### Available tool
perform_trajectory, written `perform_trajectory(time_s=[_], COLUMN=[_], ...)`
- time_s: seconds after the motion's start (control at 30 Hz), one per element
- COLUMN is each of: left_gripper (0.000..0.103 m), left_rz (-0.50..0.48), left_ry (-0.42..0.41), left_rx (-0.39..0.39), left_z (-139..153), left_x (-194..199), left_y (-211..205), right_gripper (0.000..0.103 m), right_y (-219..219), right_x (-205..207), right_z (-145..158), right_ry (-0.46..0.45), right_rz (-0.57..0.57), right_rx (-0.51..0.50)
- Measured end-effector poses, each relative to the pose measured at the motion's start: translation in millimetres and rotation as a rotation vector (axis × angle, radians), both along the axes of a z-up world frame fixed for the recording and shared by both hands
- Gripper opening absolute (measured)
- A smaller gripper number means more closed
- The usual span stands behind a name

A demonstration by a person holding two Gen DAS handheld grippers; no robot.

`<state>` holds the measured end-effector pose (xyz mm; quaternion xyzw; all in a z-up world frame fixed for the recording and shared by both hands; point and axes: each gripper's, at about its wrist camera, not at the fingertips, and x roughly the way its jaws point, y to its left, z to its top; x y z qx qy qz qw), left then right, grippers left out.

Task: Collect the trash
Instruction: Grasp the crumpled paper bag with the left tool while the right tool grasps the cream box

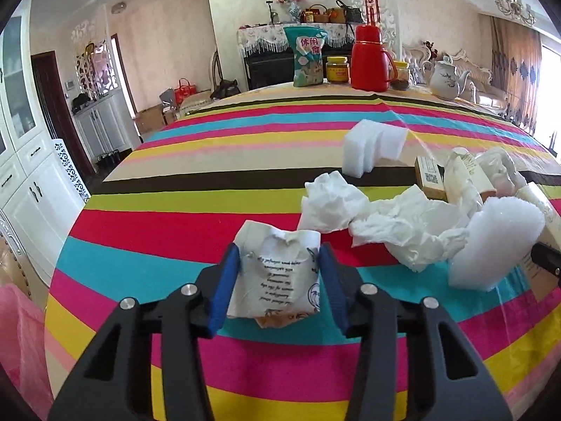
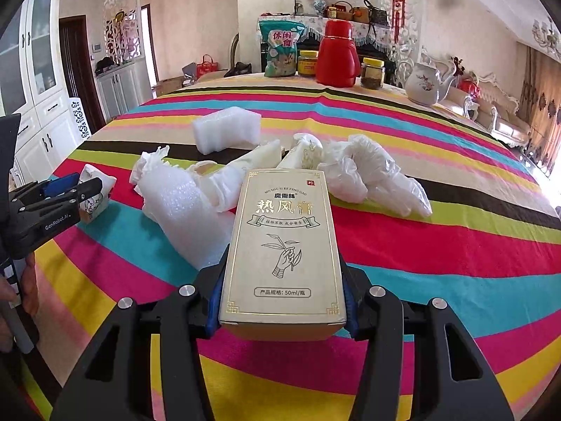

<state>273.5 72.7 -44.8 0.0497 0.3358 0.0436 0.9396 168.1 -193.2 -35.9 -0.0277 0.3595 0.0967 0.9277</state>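
Observation:
My left gripper [image 1: 279,258] is shut on a crumpled printed paper packet [image 1: 277,270] low over the striped tablecloth [image 1: 175,238]; it also shows at the left of the right wrist view [image 2: 75,189]. My right gripper [image 2: 282,277] is shut on a beige carton box [image 2: 282,245] with Chinese print. Ahead lie crumpled white tissues [image 1: 368,214], a bubble-wrap piece [image 2: 182,207], a white foam block [image 2: 228,131], a clear plastic glove [image 2: 371,172] and a small brown box [image 1: 429,177].
At the table's far edge stand a snack bag [image 2: 282,51], a yellow-lid jar [image 2: 308,63], a red thermos [image 2: 336,56], a dark jar [image 2: 372,73] and a white teapot [image 2: 426,84]. A pink bag [image 1: 21,343] hangs at the left edge.

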Motion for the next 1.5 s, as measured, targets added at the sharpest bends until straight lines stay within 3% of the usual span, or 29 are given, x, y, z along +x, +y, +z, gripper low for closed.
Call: perform_trajectory(time_s=[0.1,0.17,0.37,0.5,0.63,0.7,0.83,0.93,1.03,1.1,1.23,1.37,1.5], left_gripper=[0.056,0.072,0.075,0.066,0.052,0.052,0.053,0.06,0.07,0.068,0.052,0.05,0.05], left_rz=[0.021,0.03,0.037,0.023,0.012,-0.022,-0.01,-0.009,0.01,0.011,0.01,-0.043,-0.065], left_ry=[0.037,0.076,0.119,0.093,0.01,0.017,0.018,0.046,0.108,0.1,0.023,-0.009,-0.069], left_rx=[0.002,-0.016,-0.067,-0.086,-0.036,-0.091,-0.028,-0.013,-0.062,-0.1,-0.048,-0.125,-0.105], left_z=[-5,-10,-16,-14,-3,-1,-5,-9,-17,-16,-6,4,14], left_x=[5,11,18,16,7,7,10,14,22,20,7,-1,-9], left_y=[2,6,14,14,5,4,-2,-5,5,12,6,4,-3], right_gripper=[0.049,0.049,0.05,0.049,0.049,0.049,0.049,0.049,0.049,0.049,0.049,0.049,0.049], right_y=[-1,0,0,1,0,-1,-3,-2,-1,-1,-2,-3,-4], right_x=[1,2,2,1,-2,-3,0,0,0,-1,-2,-5,-8], right_z=[0,0,-1,1,4,6,4,4,4,5,7,12,16], right_ry=[0.006,0.006,0.01,0.0,-0.028,-0.034,-0.023,-0.019,-0.019,-0.021,-0.034,-0.061,-0.079], right_rz=[0.001,0.002,0.006,0.01,0.008,0.008,0.004,0.009,0.012,0.012,0.011,0.013,0.007], right_rx=[0.005,0.008,0.013,0.008,0.015,0.021,0.027,0.024,0.026,0.025,0.031,0.045,0.053])
